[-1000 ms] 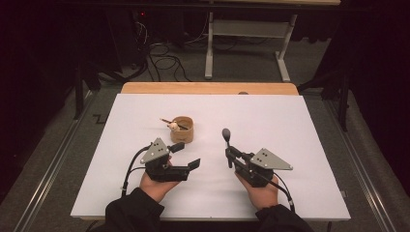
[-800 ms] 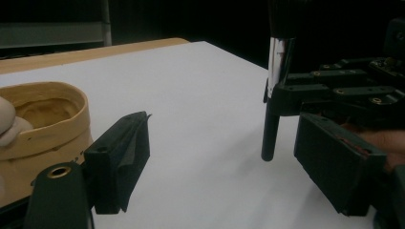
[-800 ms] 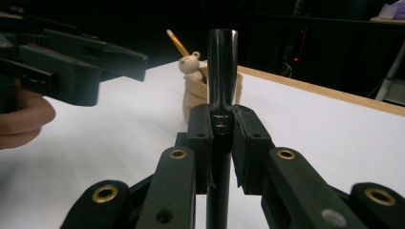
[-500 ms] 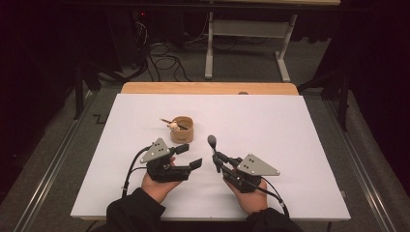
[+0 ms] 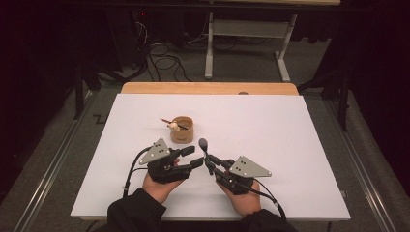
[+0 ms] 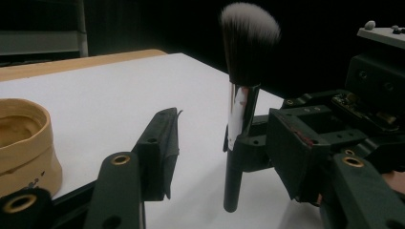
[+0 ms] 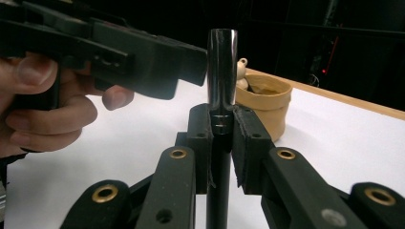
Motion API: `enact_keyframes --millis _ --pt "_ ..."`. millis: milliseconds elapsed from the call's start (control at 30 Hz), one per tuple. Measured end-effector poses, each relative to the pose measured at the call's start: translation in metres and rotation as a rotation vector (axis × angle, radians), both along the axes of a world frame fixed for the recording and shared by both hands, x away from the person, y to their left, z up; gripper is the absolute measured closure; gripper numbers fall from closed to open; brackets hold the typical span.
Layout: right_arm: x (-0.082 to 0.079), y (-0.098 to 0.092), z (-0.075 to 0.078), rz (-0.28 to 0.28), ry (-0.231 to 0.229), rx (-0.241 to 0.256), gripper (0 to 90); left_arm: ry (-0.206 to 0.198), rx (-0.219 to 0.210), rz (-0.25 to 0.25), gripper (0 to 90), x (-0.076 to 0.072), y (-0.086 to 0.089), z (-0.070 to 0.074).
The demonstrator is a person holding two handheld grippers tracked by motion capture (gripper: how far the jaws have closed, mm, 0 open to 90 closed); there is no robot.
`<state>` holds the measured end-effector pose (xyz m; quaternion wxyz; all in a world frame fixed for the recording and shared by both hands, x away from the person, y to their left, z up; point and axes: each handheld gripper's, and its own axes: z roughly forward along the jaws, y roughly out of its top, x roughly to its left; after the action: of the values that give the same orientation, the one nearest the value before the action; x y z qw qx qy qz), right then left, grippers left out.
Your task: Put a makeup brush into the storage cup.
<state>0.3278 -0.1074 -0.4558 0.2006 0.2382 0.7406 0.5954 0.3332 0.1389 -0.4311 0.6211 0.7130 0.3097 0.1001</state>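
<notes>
The makeup brush (image 6: 241, 109) stands upright, clamped by its handle between the jaws of the right gripper (image 7: 220, 138). In the right gripper view the two jaws press against either side of the dark handle just below its shiny metal ferrule, which rises straight up from between them. In the left gripper view the brush's bristle head, dark at the base and pale at the tip, tops the ferrule well above the right gripper's jaws, and the bottom end of the handle hangs below them, close over the white surface (image 5: 270, 130). In the high view the brush (image 5: 204, 147) leans up from the front of the right gripper (image 5: 211, 162), which the right hand (image 5: 244, 195) holds from beneath.

The left gripper (image 5: 191, 157), held in the left hand (image 5: 159, 186), sits just beside the brush with its jaws spread apart and nothing between them. In the left gripper view one jaw reaches forward to the left of the brush and the other lies at the right edge, with the brush standing ahead, between their lines but untouched by either.

Beyond the left gripper's jaws and a little to their left stands a small tan paper cup (image 5: 182, 128), near them but apart. A thin stick with a pale knob (image 5: 172, 125) rests across its rim.
</notes>
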Motion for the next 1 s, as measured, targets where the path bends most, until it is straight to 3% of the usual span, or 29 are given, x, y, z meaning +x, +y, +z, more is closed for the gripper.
enact_keyframes --millis 1000 --pt "-0.0029 0.0056 -0.0007 0.036 -0.012 0.002 80.1 0.010 -0.030 -0.037 66.1 0.0007 -0.0070 0.0010"
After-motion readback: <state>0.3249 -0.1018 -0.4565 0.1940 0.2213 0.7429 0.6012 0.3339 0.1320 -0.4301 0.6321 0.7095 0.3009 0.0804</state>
